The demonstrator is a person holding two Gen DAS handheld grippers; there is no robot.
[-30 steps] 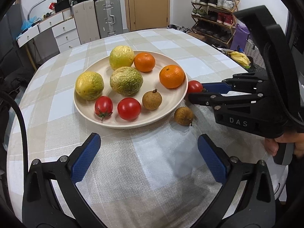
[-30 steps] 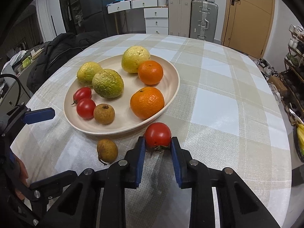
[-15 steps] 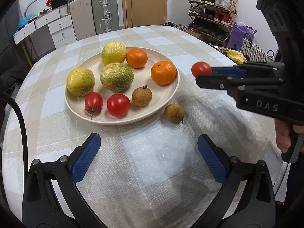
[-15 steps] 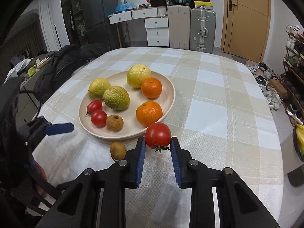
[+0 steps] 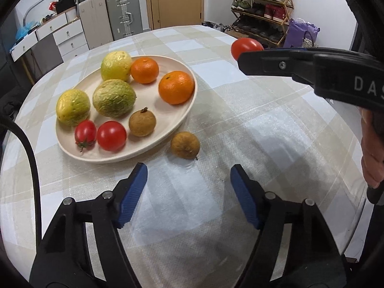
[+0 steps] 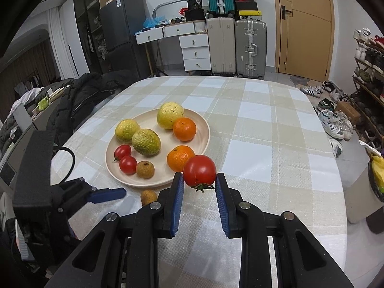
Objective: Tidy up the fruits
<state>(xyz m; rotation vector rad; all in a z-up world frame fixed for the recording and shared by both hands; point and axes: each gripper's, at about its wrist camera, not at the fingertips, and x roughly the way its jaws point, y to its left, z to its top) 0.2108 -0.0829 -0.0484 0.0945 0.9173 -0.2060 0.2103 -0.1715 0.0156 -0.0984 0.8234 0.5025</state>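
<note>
The right gripper is clamped on a round red tomato, whose green stalk points down between the blue pads; it hangs above the beige-and-white checked tablecloth, just off the near rim of the round cream plate. In the left wrist view only one black finger of that gripper shows from the side, and it covers the lower right of the tomato, so the grip itself cannot be read there. A hand at the right edge is cut off by the frame.

The left gripper has just been closing, yet its blue pads stand apart with nothing between them, a little short of a small brown wrinkled fruit that lies on the cloth just beside the plate rim. In the right wrist view that fruit is half hidden behind the right gripper's finger.

On the plate lie three yellow-green wrinkled fruits, two oranges, two small red tomatoes and a second brown fruit. What kind the brown and green fruits are is hard to make out.
</note>
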